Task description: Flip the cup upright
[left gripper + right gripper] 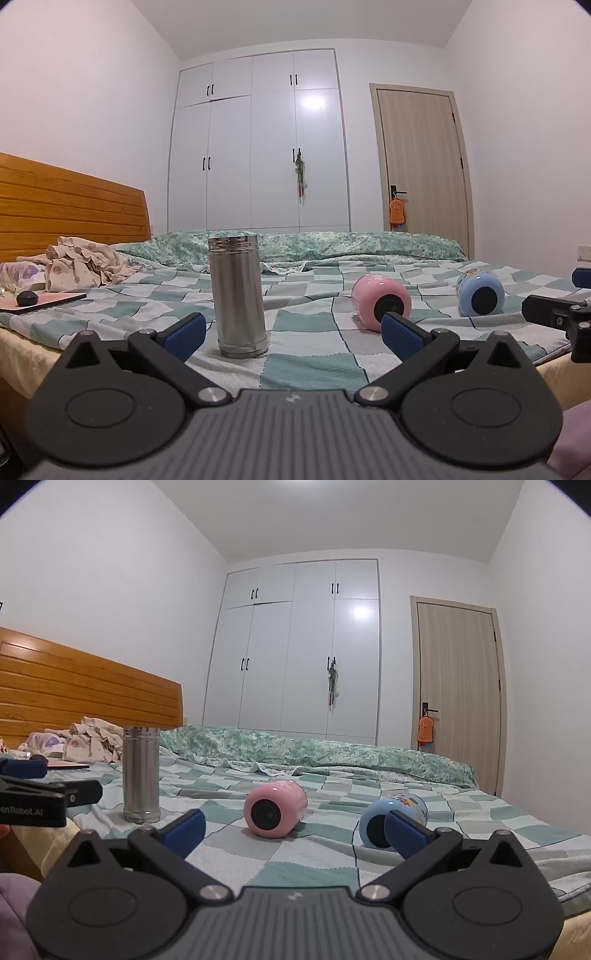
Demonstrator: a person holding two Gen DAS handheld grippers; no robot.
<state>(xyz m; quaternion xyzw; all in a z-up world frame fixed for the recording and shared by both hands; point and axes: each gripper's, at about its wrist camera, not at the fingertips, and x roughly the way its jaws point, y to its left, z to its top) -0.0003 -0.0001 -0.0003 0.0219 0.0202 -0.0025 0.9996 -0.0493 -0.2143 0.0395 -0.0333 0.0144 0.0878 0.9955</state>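
On bed point(314, 369): pink cup point(380, 301) & blue cup point(395, 819) sideways, part-hidden by spread-wide, empty gripper fingers point(406, 832).

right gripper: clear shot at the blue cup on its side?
Probably yes. The right gripper is open, and the blue cup lies on the bedspread just past its right finger, nothing between; the pink cup sits apart.

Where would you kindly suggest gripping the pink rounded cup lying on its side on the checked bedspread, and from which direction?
Probably across the bulging middle of the pink rounded cup, coming down from above with the open right gripper. It lies on its side on the checked bedspread, one dark round end facing the camera, so the curved flanks are free while the underside is not.
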